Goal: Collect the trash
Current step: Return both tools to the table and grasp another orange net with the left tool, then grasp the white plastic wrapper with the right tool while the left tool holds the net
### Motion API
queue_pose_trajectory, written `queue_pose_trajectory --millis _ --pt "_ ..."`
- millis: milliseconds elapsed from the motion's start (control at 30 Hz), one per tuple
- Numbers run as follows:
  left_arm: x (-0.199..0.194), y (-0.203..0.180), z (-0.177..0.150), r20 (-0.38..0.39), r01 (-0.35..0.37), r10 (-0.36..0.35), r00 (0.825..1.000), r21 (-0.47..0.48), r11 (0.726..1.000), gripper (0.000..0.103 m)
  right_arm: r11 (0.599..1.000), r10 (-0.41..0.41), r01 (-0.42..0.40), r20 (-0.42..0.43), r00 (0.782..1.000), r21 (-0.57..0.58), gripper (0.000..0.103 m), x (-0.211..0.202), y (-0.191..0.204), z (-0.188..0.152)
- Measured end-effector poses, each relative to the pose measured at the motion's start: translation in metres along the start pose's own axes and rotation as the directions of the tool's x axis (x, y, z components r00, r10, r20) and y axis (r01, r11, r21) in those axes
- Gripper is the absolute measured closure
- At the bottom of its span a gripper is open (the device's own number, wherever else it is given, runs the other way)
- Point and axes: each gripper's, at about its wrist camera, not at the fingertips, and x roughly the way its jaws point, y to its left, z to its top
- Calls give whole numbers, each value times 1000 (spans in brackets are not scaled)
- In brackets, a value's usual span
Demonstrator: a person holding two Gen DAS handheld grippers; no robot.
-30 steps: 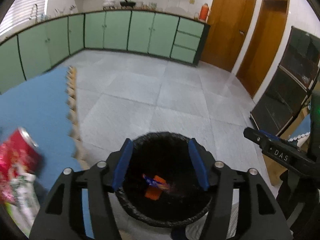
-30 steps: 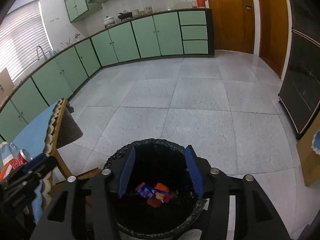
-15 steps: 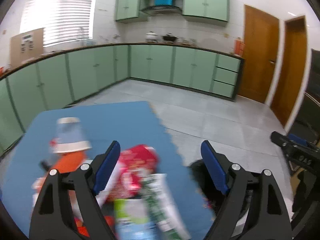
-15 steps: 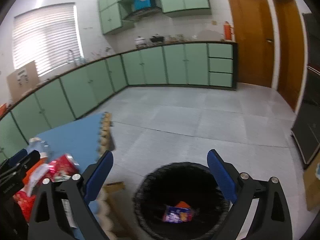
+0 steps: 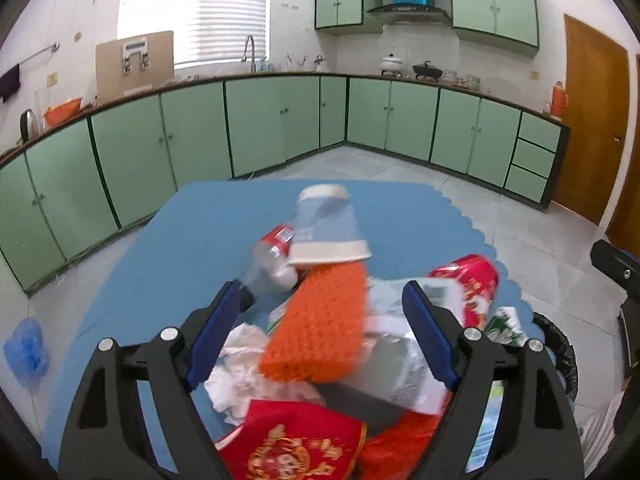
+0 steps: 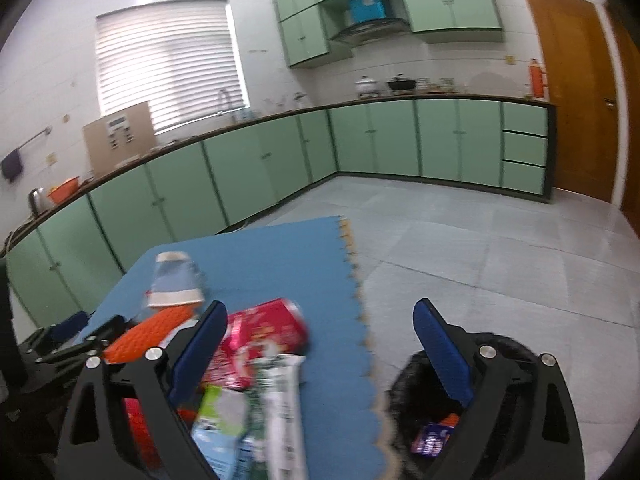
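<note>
A heap of trash lies on the blue foam mat covering the table. Topmost on the heap is a flat orange knobbed plastic slab, its long axis running from the near side of the mat toward the far side, tilted slightly right. Beyond it an upturned blue-and-white paper cup stands rim-down, with a clear crushed plastic bottle just left of it. Right of the slab a crushed red drink can lies on its side, its top toward the mat's scalloped right edge. Crumpled white paper and a red gold-printed packet lie nearest.

Off the mat's right edge, on the floor, the black-lined round bin holds a purple wrapper and an orange scrap.

The left gripper hangs over the heap, jaws spread wide, gripping nothing. The right gripper, jaws wide after just opening, is empty, between mat edge and bin.
</note>
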Motion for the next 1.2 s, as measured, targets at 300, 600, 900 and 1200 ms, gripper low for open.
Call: queue_pose_trajectory --millis 300,600,900,1200 --pt "29 10 -17 -68 17 -18 998 -13 1000 22 999 25 -26 -31 999 -28 19 21 31 -13" --pt "39 11 -27 -88 67 -70 994 -45 997 48 997 40 -44 -68 997 -67 27 29 39 -18" --pt "34 16 -35 -71 117 -123 990 -89 989 93 987 114 -127 -131 985 -98 54 34 58 -28" --pt "-2 26 -27 -20 114 -117 993 -102 988 94 978 152 -171 -159 976 -118 56 32 73 -35"
